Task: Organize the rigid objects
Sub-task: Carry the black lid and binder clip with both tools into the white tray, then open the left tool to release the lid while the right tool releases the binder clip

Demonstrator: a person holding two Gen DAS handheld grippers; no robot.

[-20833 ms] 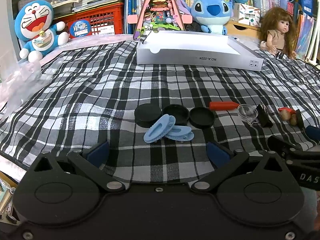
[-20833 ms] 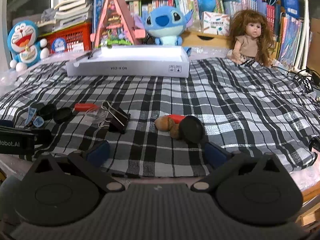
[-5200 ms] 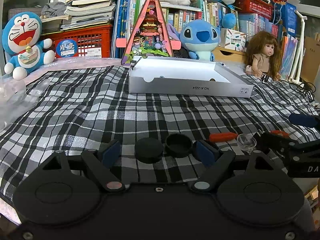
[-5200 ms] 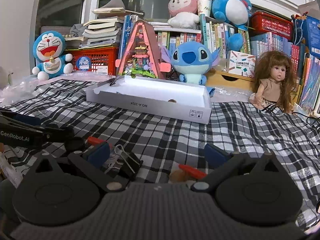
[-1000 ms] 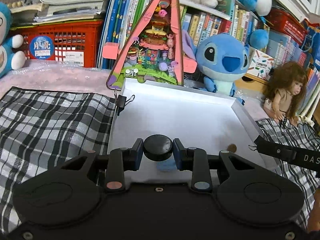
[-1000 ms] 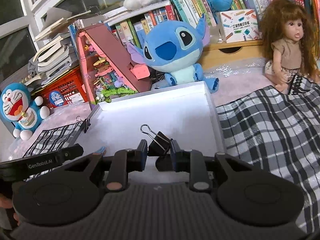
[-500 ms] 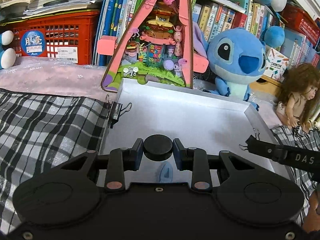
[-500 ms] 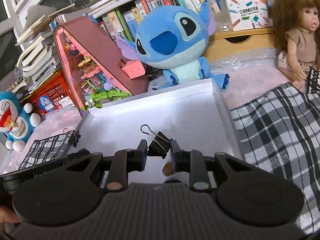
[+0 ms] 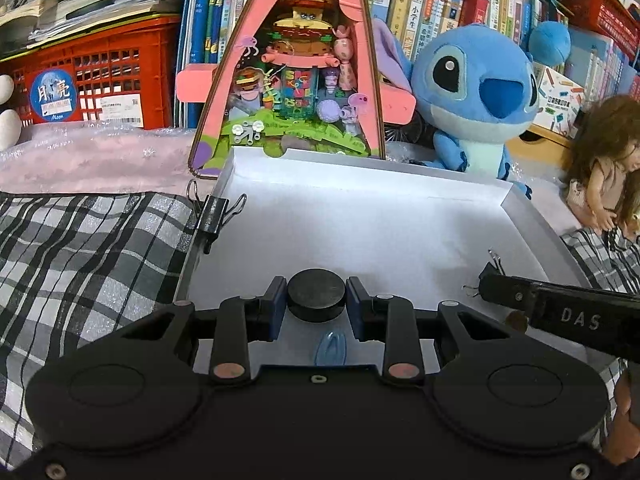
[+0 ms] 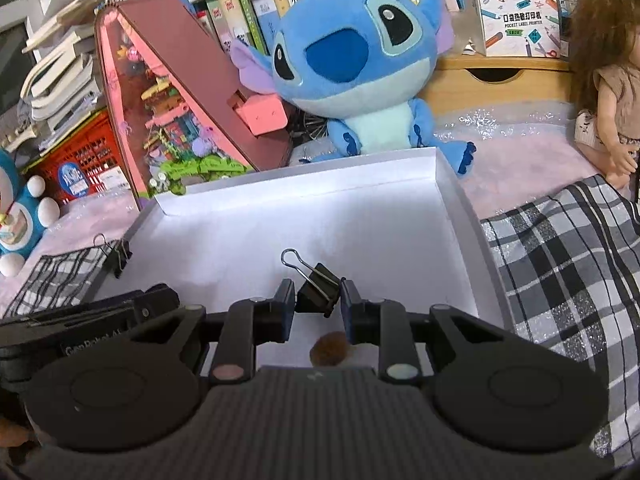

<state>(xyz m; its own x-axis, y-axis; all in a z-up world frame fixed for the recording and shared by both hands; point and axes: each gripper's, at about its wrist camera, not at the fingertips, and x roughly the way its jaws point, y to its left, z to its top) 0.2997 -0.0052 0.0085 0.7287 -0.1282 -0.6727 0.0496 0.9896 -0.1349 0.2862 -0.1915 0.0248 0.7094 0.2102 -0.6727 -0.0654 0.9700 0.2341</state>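
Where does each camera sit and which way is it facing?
Left wrist: on the left gripper, angled down over the white cardboard box; its fingers clamp a black round cap.
Right wrist: on the right gripper, same direction, clamping a black binder clip.
Shared: box, blue plush toy, each other's gripper.
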